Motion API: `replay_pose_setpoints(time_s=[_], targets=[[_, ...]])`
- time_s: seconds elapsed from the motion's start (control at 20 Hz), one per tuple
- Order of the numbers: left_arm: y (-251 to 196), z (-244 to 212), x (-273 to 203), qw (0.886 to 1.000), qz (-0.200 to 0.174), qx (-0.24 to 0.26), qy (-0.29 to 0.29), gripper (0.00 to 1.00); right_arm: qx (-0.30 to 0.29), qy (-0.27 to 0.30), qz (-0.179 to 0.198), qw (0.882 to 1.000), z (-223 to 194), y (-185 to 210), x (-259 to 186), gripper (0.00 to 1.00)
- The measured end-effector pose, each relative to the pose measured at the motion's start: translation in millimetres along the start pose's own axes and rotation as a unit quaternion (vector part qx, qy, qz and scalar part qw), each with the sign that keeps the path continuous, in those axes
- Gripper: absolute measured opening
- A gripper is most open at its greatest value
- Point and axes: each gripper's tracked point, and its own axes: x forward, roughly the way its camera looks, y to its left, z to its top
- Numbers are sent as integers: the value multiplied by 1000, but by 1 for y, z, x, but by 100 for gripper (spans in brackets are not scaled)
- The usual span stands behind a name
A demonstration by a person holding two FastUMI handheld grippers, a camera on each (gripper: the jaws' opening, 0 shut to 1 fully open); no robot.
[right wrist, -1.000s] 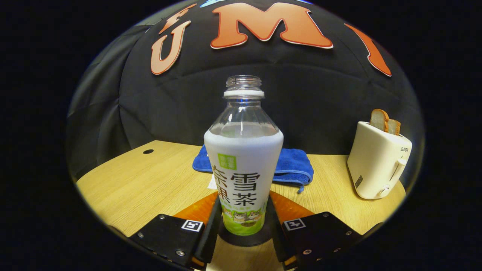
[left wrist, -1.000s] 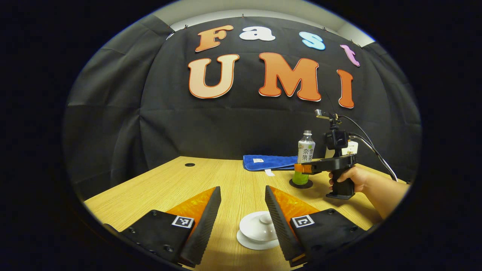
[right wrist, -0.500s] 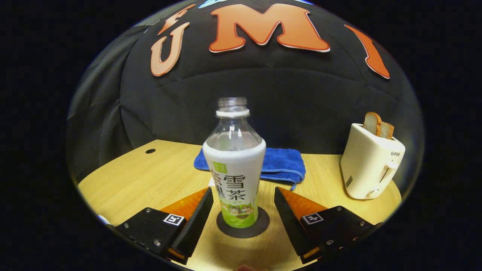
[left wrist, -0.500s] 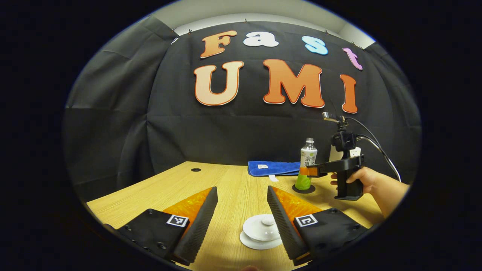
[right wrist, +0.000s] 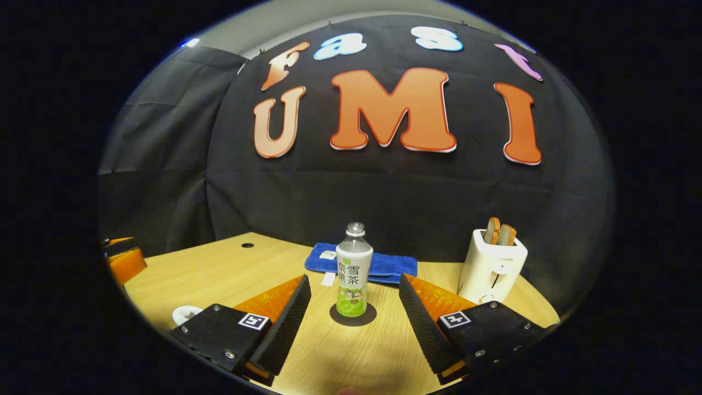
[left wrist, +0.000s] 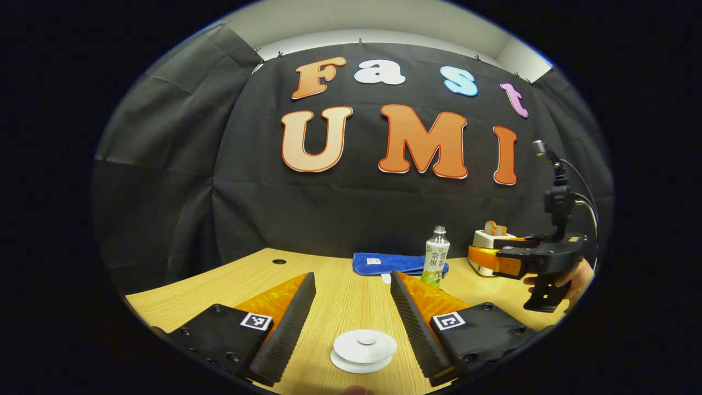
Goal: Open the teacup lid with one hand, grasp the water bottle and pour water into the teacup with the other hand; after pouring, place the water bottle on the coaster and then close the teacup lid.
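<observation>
Standing bottle (right wrist: pixel 354 271) on coaster (right wrist: pixel 353 315), claws apart

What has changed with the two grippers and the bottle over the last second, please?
The right gripper let go of the bottle, opened and drew back from it. The left gripper also pulled back from the lidded teacup, open throughout. The bottle stays upright on its coaster; the lid stays on the cup.

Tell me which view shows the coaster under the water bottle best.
The right gripper view: the dark round coaster lies between the open fingers, its rim visible around the water bottle standing on it. In the left gripper view, the left gripper's own finger covers the bottle's foot, hiding the coaster.
</observation>
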Motion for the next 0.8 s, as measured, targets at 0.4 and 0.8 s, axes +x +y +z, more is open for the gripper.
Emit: replay_pose_setpoints(time_s=[0.4,0.8], targets=[[-18,28,-14,1000,1,6,-24,97,-11,-50,-34,998,21,-8,-96,97],[-36,47,-35,999,-12,-5,-36,95,-24,-78,-40,996,45,-3,-162,97]])
